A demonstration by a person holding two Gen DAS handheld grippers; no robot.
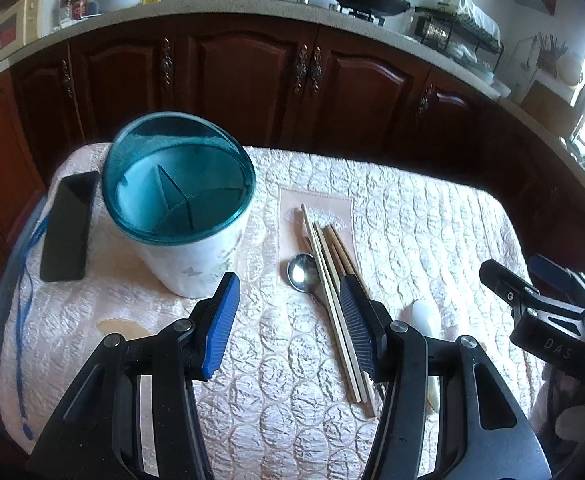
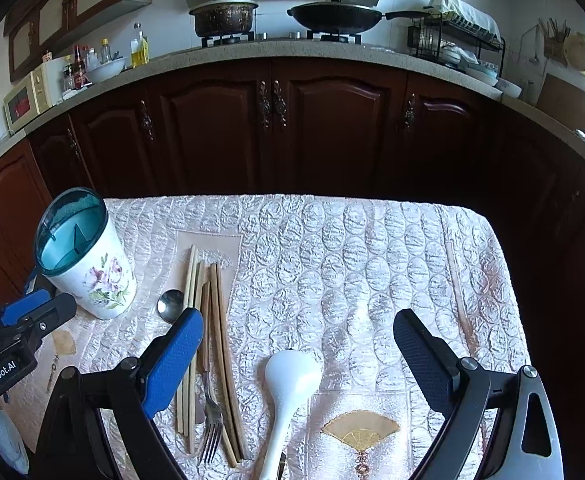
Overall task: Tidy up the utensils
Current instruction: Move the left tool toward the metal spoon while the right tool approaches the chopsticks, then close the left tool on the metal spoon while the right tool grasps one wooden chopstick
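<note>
Fork (image 2: 211, 420) handle hidden (under chopsticks (image 2: 220, 360)).

Left claw (image 1: 288, 308): I see its jaws spread wide, holding nothing.
Cup (image 1: 188, 216): upright, teal divided rim, on the quilted tabletop (image 1: 432, 220).
Phone (image 1: 70, 226): flat, just left of the cup.
Chopsticks (image 1: 334, 280): beside the metal spoon (image 1: 302, 272).
White spoon (image 1: 424, 320): right of them.
Right claw (image 1: 532, 300): at the right edge.
</note>
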